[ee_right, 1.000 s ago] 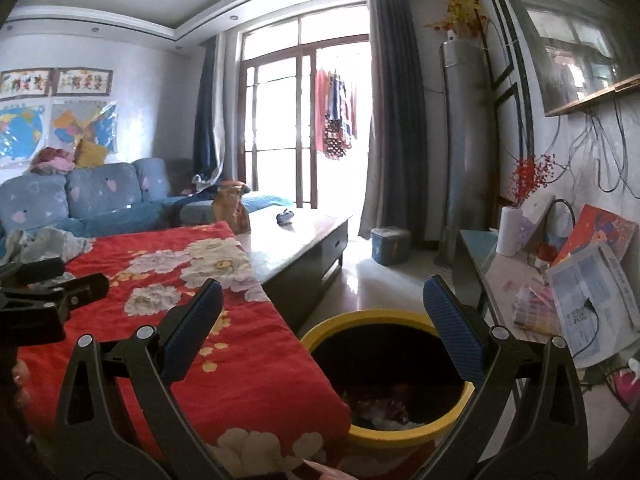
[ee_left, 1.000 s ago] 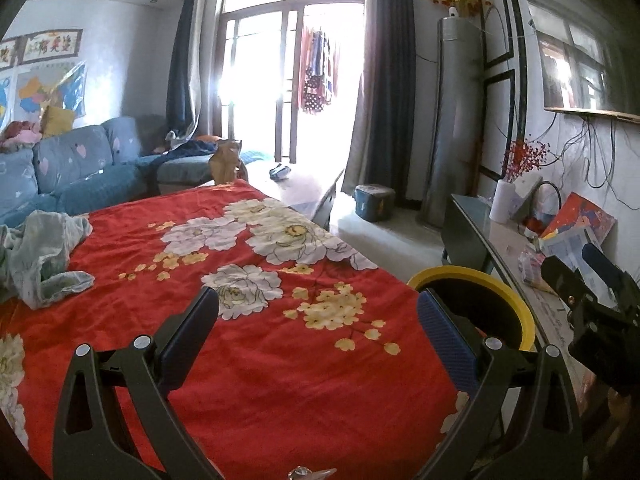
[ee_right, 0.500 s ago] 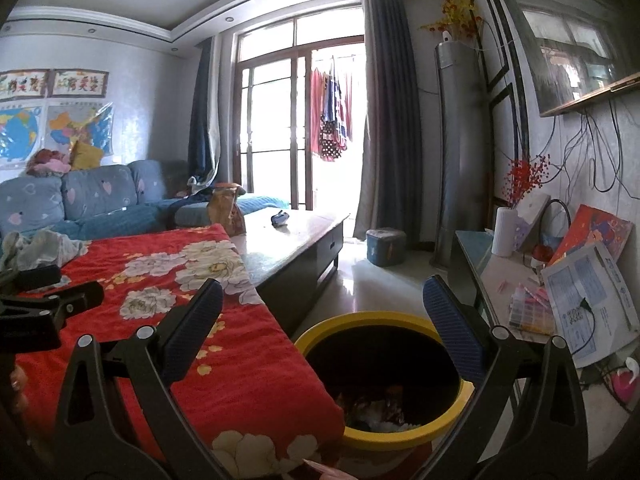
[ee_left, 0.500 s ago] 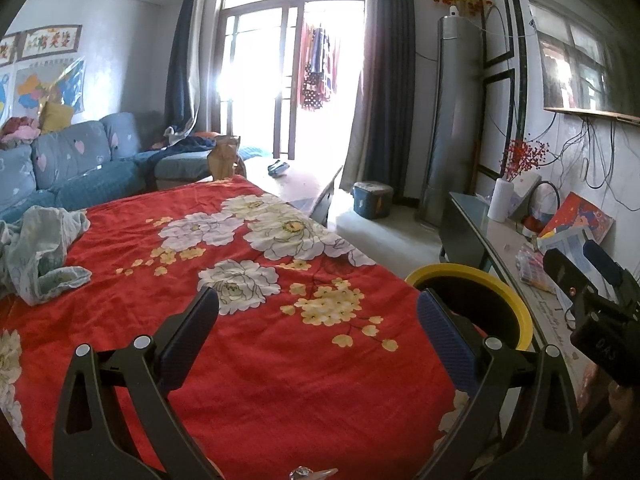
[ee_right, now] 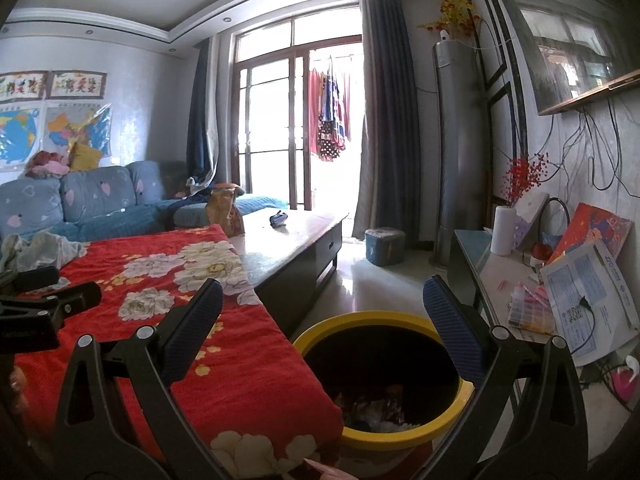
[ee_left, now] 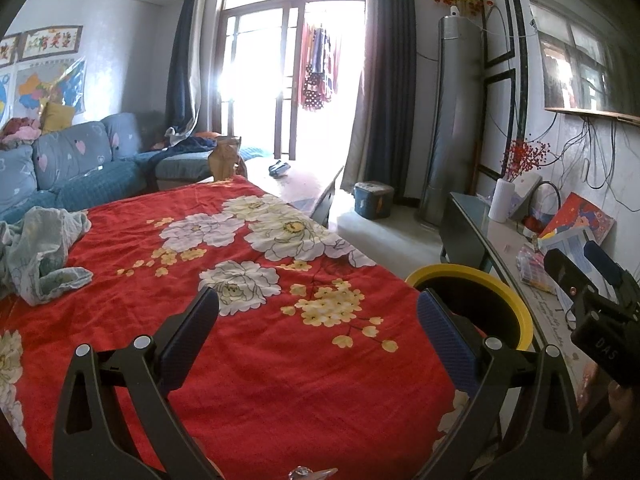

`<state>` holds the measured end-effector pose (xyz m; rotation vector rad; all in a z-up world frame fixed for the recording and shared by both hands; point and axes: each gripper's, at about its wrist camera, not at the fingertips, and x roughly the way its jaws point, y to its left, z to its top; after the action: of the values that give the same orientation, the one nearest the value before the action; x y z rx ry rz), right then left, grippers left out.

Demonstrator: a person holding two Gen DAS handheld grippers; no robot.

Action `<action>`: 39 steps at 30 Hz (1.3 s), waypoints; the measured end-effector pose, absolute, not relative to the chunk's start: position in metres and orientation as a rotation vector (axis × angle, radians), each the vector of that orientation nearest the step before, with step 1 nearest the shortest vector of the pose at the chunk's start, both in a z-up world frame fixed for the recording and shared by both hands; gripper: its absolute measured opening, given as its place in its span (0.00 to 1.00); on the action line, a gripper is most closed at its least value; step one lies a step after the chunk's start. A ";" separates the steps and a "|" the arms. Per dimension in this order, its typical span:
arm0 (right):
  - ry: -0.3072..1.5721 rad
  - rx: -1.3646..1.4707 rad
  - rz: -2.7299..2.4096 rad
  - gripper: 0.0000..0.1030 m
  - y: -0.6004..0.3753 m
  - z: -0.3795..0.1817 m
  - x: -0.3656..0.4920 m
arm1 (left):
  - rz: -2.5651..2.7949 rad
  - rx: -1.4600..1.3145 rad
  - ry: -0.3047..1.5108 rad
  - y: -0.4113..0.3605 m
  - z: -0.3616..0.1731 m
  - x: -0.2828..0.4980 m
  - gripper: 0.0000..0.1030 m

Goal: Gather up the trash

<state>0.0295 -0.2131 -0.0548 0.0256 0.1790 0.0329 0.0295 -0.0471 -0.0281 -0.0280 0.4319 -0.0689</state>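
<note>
The left gripper [ee_left: 318,320] hangs over the red flowered cloth [ee_left: 248,320] with its two blue-padded fingers [ee_left: 192,336] spread wide apart, nothing between them and nothing touching the pads. At the far left of its view a crumpled pale garment [ee_left: 44,252] lies on the cloth, with the blue sofa [ee_left: 68,168] behind it. Further right, past the cloth's edge, the yellow-rimmed bin [ee_left: 516,300] shows only as an arc of rim behind the right-hand finger (its inside is dark from here). At the right edge the right gripper [ee_left: 592,280] appears side-on as a black body with a blue pad.

The right gripper [ee_right: 322,322] is likewise spread wide and empty, its fingers [ee_right: 452,336] holding nothing. At the left of its view the black tips of the left gripper [ee_right: 60,300] reach in above the red flowered cloth [ee_right: 180,320], just in front of the pale garment [ee_right: 44,248]. To the right of the cloth stands the bare end of a dark low table [ee_right: 296,240] with a small dark object on top. Lower, between the fingers, the yellow-rimmed bin [ee_right: 360,318] sits on the floor just beside the draped cloth edge, and this view looks down into it: crumpled trash [ee_right: 380,408] lies at the bottom. Right of the bin runs a side counter [ee_right: 500,280] with papers and a white vase.
</note>
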 end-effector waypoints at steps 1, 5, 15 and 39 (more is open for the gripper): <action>0.180 0.025 0.034 0.89 -0.213 -0.055 0.030 | -0.069 -0.029 0.432 -0.047 -0.028 0.030 0.94; 0.177 0.027 0.031 0.89 -0.215 -0.056 0.030 | -0.069 -0.030 0.433 -0.047 -0.028 0.029 0.94; 0.178 0.028 0.033 0.89 -0.216 -0.056 0.030 | -0.069 -0.031 0.435 -0.047 -0.028 0.030 0.94; 0.431 -0.064 0.567 0.90 -0.033 -0.025 0.087 | 0.503 -0.248 0.745 0.183 -0.051 0.001 0.94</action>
<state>0.0868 -0.0334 -0.0245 -0.0642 0.4306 0.5670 0.0009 0.1834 -0.0511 -0.2480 0.7453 0.5034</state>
